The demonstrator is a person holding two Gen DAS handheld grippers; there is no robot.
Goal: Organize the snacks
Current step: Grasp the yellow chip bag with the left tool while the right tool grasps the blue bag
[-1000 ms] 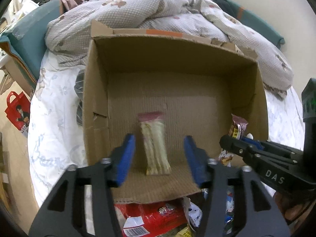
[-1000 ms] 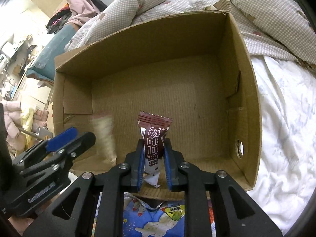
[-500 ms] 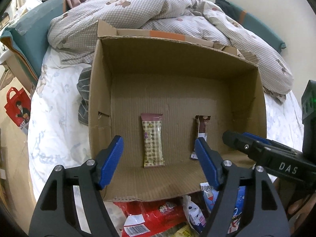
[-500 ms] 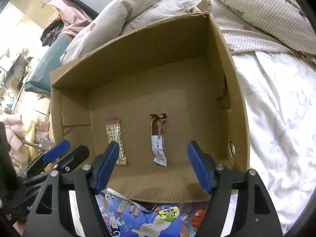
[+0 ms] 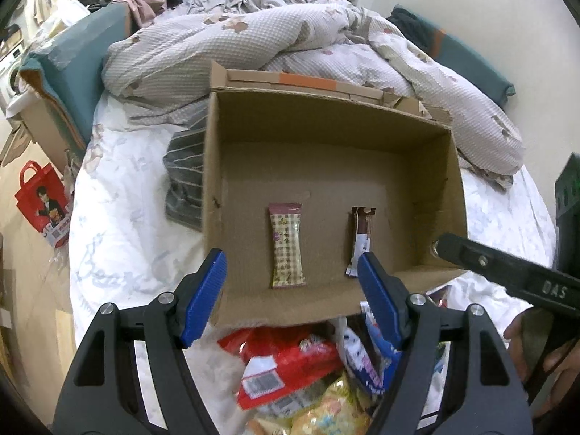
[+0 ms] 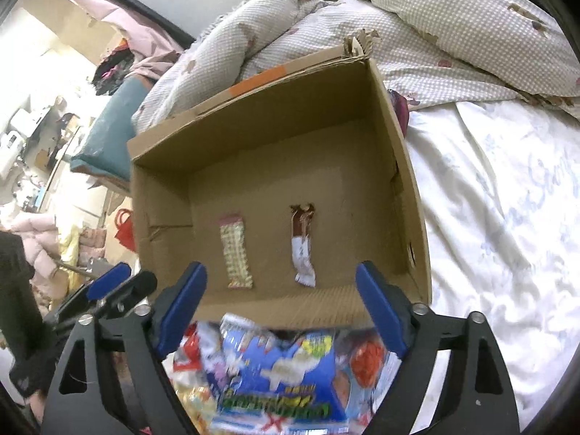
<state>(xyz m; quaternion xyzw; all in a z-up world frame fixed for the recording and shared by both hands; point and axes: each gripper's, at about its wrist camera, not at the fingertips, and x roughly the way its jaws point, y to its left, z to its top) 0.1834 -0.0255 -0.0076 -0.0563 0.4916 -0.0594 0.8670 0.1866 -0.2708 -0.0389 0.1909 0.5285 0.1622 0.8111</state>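
Two-gripper view over a cardboard box (image 5: pixel 214 181) set on a bed, taken as our landmark. On the box floor lie two bars, parallel and well apart: a cream checked snack bar (image 5: pixel 286 244) toward the left wall and a brown-and-white chocolate bar (image 5: pixel 360 235) nearer the middle. Both lie close to the near wall, with the far half of the floor bare.

Our left gripper (image 5: pixel 291 295) hangs over the near rim with its jaws spread and nothing between them. Our right gripper (image 6: pixel 279 304) hovers likewise; its jaws have just been opening and stand wide, also empty, the chocolate bar lying free beyond them.

On the near side of the box, outside it, waits the snack pile (image 5: pixel 290 369): a red packet, a blue packet (image 6: pixel 279 373) and yellowish ones, overlapping.

We judge the step in hand to be the fetching of the next snacks. To do it well, we take the topmost packet by a flat edge, not a puffed middle, lift it clear over the near rim, and lay it beside the bars to continue the row.
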